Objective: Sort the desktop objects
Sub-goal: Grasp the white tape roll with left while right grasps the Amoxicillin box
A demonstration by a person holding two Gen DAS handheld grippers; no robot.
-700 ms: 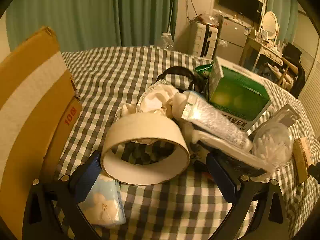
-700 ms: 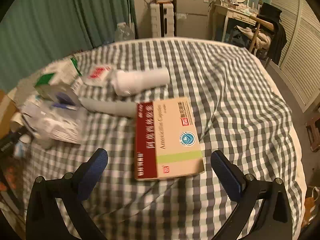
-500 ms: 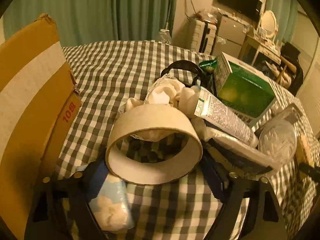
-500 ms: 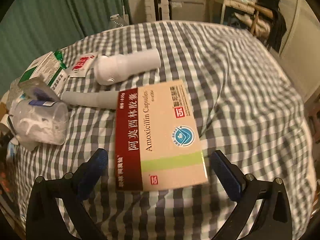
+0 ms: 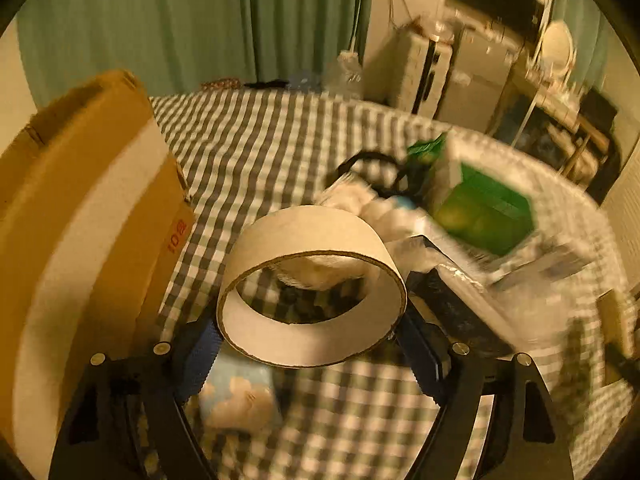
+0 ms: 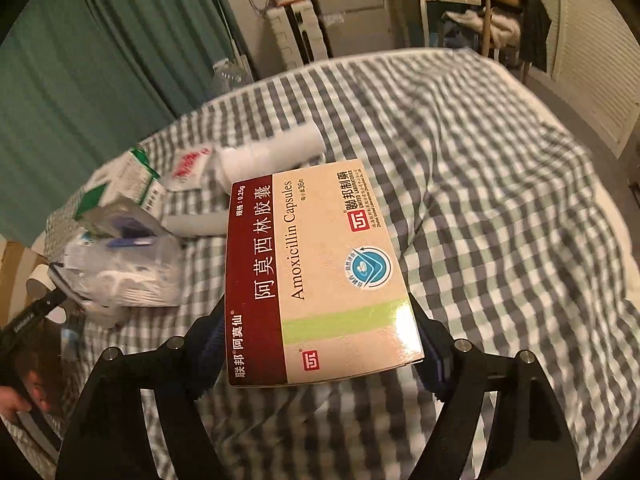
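I have the cardboard ring [image 5: 312, 292] pinched across its widest part in my left gripper [image 5: 310, 344], both pads pressed to its outer wall, so it rides clear of the checked cloth [image 5: 260, 152] with its open face towards the lens. Gripping it across the wall keeps the thin ring from folding, I judge. Just under it lies a pale blue packet of cotton balls [image 5: 236, 396], and behind it the heap: a white crumpled wad [image 5: 360, 200], a green box [image 5: 484, 212] and clear plastic wrapping, all too blurred to name further. The big cardboard carton [image 5: 80, 220] stands close on the left, likely where this ring belongs.

My right gripper [image 6: 320, 354] is clamped on the amoxicillin box [image 6: 320, 268] by its long sides near the near end, label up, the far end jutting out over the cloth. Beyond it a white bottle [image 6: 272, 152] lies on its side, with the pile of packets [image 6: 120, 248] off left.
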